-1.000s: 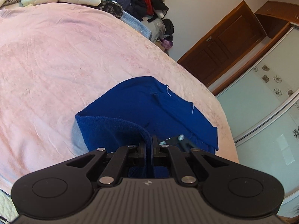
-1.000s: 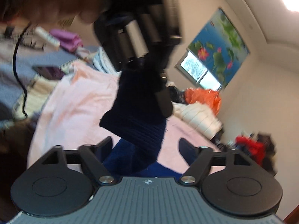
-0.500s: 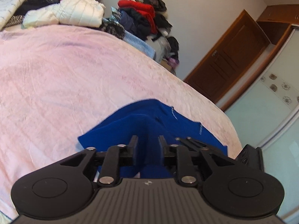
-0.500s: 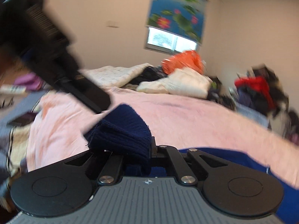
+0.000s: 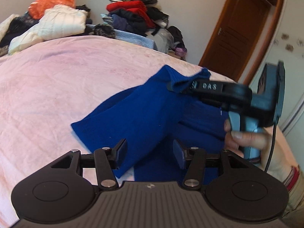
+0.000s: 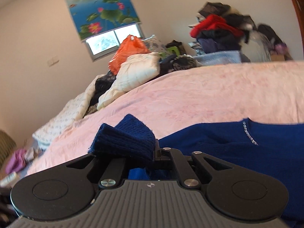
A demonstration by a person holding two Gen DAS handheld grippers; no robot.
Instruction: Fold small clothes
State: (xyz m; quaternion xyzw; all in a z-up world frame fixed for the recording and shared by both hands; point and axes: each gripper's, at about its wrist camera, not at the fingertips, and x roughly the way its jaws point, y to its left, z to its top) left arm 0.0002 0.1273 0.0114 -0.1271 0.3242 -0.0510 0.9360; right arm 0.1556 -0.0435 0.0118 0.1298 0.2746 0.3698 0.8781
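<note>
A second ago the left tool [image 5: 150, 153] was pinched on a fold of the blue sweater [image 5: 133, 117] and the right one was gaping near the dangling cuff; now they have swapped jobs. The left tool's jaws have just been opening and stand about halfway apart, with the sleeve lying between them but neither pad pressing on it. The right tool [image 5: 172, 86] has closed tight on the ribbed cuff [image 6: 125, 138], which bunches up over its fingers in its own wrist view.

The sweater lies on the pink bedspread [image 5: 57, 79], near the edge closest to the person, body flat and one sleeve lifted across it. Held by the cuff like that, the sleeve can be carried over the body and laid inward, which looks to be the fold in hand. The left tool letting go makes sense for that: the cloth has to run free for the sleeve to travel.

From the left wrist view, the right tool comes in from the right, roughly level, pointing leftward over the garment, with the person's hand [image 5: 245, 138] wrapped round its grey handle and a cable trailing down. The left tool tips downward at the sleeve's lower end, low over the bed.

A heap of clothes [image 5: 136, 17] sits at the far edge, well apart.
</note>
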